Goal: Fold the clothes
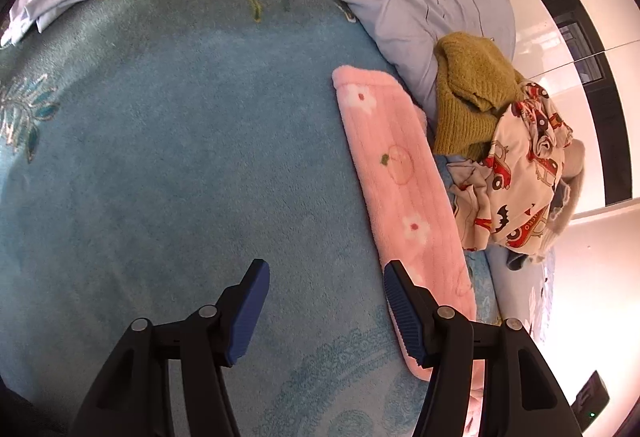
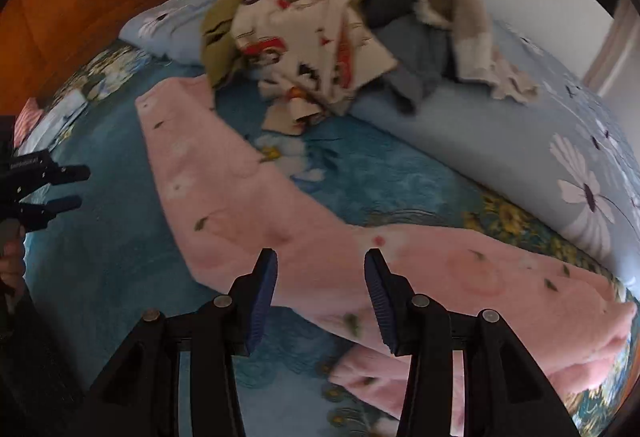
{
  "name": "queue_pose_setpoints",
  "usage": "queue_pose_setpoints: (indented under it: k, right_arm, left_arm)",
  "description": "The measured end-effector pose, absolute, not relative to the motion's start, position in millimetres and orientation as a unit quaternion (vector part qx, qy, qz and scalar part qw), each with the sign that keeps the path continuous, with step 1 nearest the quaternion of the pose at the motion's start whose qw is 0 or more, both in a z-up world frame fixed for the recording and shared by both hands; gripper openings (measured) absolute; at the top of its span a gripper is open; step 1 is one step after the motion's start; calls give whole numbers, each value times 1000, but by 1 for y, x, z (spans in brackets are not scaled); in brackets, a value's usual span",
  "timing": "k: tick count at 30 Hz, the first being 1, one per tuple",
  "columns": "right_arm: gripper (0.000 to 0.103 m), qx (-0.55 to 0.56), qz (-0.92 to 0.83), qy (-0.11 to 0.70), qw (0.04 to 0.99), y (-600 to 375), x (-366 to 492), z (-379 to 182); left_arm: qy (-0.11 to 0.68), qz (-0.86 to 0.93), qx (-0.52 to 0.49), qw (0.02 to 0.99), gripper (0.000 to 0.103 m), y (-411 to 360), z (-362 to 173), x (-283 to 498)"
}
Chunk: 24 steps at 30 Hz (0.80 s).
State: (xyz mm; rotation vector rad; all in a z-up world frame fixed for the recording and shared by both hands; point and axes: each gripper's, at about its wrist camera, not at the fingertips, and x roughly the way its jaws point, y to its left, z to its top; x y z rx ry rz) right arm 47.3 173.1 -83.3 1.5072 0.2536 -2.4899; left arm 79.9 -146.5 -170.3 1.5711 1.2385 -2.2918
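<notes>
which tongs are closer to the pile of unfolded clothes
Right. The right tongs hang open over the pink garment, facing the pile beyond it. The left tongs hang open over the blue blanket, on the pink garment's far side from the pile.

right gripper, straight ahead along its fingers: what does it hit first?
Most likely the pink fleece garment lying right beyond the open right gripper. Depth is unclear, but nothing else sits between them.

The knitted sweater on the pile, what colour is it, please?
Olive green sweater, clearest in the left wrist view.
</notes>
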Motion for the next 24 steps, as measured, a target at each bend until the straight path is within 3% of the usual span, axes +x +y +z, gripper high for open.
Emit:
queue_pose_setpoints:
  k: [4,8,10,11,12,17,23,24]
  right_arm:
    - [47,527,-800,198,210,57,33,-133]
    - [46,532,-781,264,195,26,26,-163]
    - [38,538,-776,279,176,22,21,-174]
    - [19,544,-776,269,173,25,20,-174]
    - [12,550,-775,259,170,29,18,-173]
    - [6,566,-780,188,189,43,17,-151]
    - [6,523,-786,46,327,69,23,-53]
    - [6,511,-799,34,316,78,14,-41]
  left_arm:
    - [409,-761,499,67,65,-158,-162,90]
    - [421,-763,484,79,66,-168,-158,99]
    - [434,-758,481,81,66,-172,-160,100]
    - [435,-757,481,80,66,-171,-161,99]
    - [434,-757,482,78,66,-170,-161,99]
    - [430,-756,489,66,66,-167,-161,96]
    - [459,-746,477,71,66,-176,-164,99]
    - [464,-743,478,72,66,-177,-166,99]
